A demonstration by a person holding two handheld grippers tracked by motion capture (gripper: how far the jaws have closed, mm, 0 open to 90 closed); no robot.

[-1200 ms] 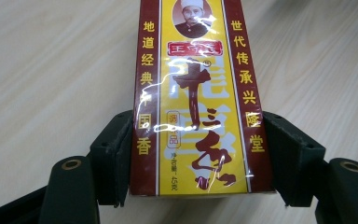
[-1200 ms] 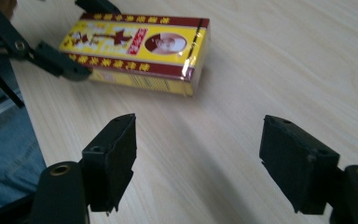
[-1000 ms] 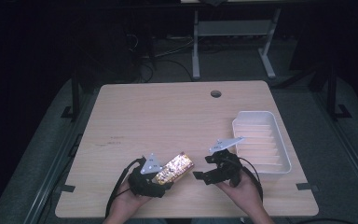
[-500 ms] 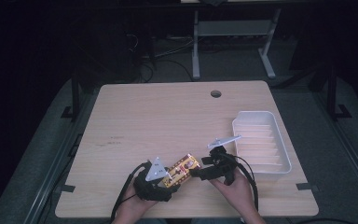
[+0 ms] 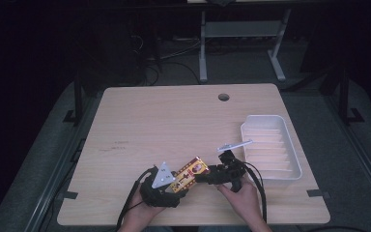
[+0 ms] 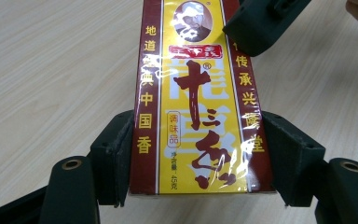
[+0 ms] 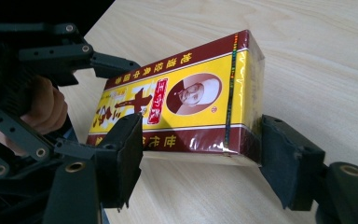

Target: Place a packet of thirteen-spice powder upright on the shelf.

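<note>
A yellow and dark-red box (image 5: 188,174) is held just above the near edge of a wooden table (image 5: 174,121), between two hand-held grippers. The left gripper (image 6: 193,165) is clamped across the box's width at its near end, both pads pressed flat on the red side bands. The right gripper (image 7: 200,154) has been brought to the far end and its jaws have just been closing around that end; in the right gripper view one pad is seen at the far face and the other over the printed front, but whether both pads are already pressing cannot be told, since the near pad appears to stand slightly off the shiny wrap.

The step in hand is judged to be a handover from the left gripper to the right. It would be done well if the right pads were squared to the box's flat faces and seated well past the corner before the left grip is eased, since the wrap looks slippery and a corner hold could let the box swing. The box should be kept level and low over the table. A white tray (image 5: 294,164) is seen at the right, near the right gripper, and is likely where the box is bound.
</note>
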